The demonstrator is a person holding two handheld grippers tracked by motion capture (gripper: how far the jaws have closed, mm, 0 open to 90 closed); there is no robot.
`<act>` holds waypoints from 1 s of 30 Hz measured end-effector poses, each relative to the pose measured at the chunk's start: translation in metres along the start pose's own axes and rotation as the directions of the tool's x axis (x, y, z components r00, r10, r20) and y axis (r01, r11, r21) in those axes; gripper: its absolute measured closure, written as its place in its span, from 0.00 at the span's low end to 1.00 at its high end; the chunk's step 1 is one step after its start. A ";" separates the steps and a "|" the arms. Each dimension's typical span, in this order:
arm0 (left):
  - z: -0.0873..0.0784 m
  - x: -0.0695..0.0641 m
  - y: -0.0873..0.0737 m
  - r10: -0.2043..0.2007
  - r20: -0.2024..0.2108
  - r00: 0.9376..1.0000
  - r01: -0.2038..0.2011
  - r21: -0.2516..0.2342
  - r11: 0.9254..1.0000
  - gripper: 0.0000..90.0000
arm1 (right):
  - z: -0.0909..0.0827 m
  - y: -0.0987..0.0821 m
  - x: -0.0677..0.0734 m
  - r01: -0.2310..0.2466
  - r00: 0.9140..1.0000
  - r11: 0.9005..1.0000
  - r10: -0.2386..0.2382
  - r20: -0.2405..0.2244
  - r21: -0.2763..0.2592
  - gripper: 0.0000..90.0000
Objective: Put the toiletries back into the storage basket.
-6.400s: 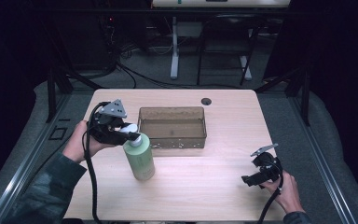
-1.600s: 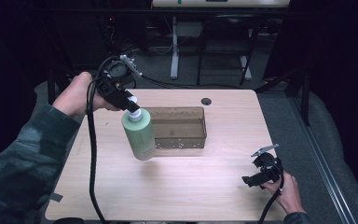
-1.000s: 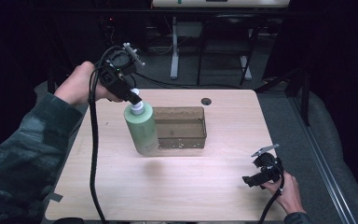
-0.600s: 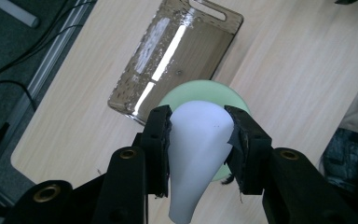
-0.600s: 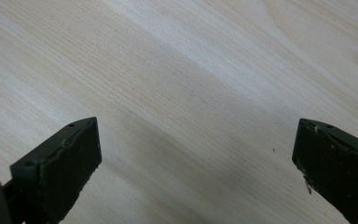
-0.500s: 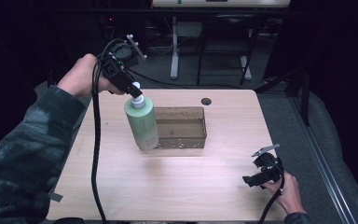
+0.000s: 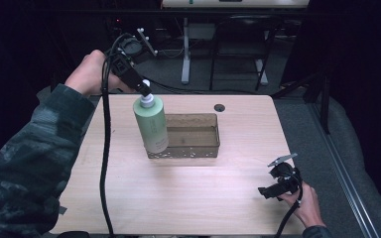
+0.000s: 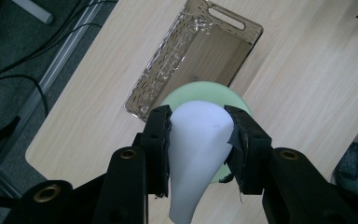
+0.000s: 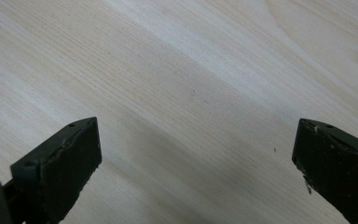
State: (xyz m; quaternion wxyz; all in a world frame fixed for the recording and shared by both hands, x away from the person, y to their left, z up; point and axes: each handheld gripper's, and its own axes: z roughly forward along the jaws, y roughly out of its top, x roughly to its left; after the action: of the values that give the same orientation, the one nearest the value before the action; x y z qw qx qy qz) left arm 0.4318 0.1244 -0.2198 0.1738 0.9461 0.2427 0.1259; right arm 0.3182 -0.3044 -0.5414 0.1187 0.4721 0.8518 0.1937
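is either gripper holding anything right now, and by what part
The left gripper holds the green bottle by its white cap, one jaw on each side. The right gripper is open over bare table, holding nothing.

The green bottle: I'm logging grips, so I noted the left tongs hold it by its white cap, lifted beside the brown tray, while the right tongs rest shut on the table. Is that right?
Not quite. The right tongs are open, jaws spread wide over bare table in the right gripper view. The rest holds: the left tongs grip the green bottle by its white cap, beside the brown tray.
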 end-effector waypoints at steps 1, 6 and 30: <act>0.000 0.000 0.000 0.000 0.000 1.000 0.000 0.000 1.000 0.70 | 0.000 0.000 0.000 0.000 1.000 1.000 0.000 0.000 0.000 0.01; 0.002 0.003 0.005 -0.005 -0.009 1.000 0.005 0.004 1.000 0.70 | -0.001 0.000 0.000 -0.003 1.000 1.000 0.003 -0.003 -0.003 0.01; 0.020 0.020 0.013 -0.053 -0.081 0.995 0.056 0.030 0.998 0.70 | -0.001 0.000 0.002 0.000 1.000 1.000 0.000 -0.005 -0.007 0.01</act>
State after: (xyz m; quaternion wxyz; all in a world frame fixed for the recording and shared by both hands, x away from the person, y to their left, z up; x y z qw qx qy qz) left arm 0.4603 0.1180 -0.2299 0.1520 0.9360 0.2772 0.1549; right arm 0.3171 -0.3029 -0.5401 0.1184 0.4711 0.8515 0.1976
